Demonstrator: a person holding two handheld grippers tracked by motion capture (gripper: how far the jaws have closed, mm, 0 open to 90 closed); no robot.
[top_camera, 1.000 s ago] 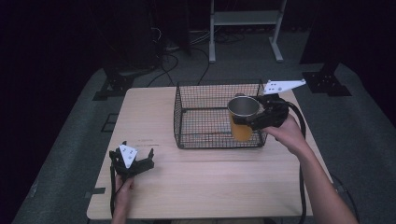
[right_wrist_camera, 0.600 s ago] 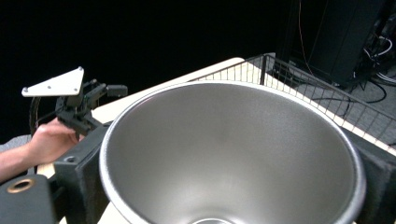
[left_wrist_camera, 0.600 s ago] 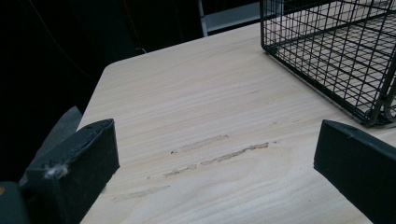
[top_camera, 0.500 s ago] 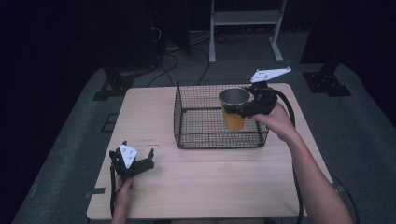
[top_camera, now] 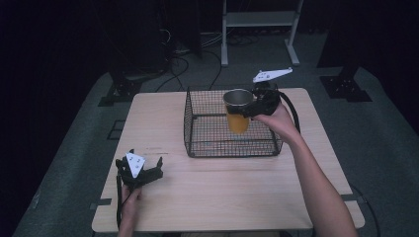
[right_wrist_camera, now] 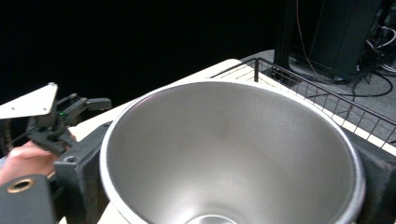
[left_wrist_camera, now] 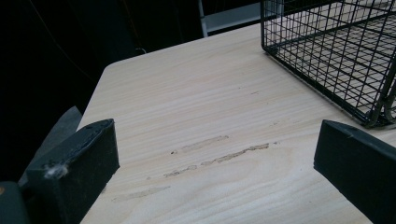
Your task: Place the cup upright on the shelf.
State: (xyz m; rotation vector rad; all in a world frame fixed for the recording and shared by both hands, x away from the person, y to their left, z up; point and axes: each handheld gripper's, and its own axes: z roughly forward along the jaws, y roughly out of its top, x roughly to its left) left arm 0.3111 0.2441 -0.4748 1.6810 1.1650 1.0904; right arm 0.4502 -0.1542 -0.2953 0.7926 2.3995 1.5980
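1. Orange cup (top_camera: 238, 111) with a steel inside is held up over the wire basket (top_camera: 207, 129), right gripper (top_camera: 251, 107) clamped on its rim, arm stretched forward.
2. Left gripper (top_camera: 146, 174) sits low at the table's (top_camera: 237, 187) near-left, jaws wide apart, nothing between them.
3. Basket corner's just ahead of it.

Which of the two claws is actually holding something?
The right claw, shut on the orange cup above the wire basket. The left claw rests open on the table.
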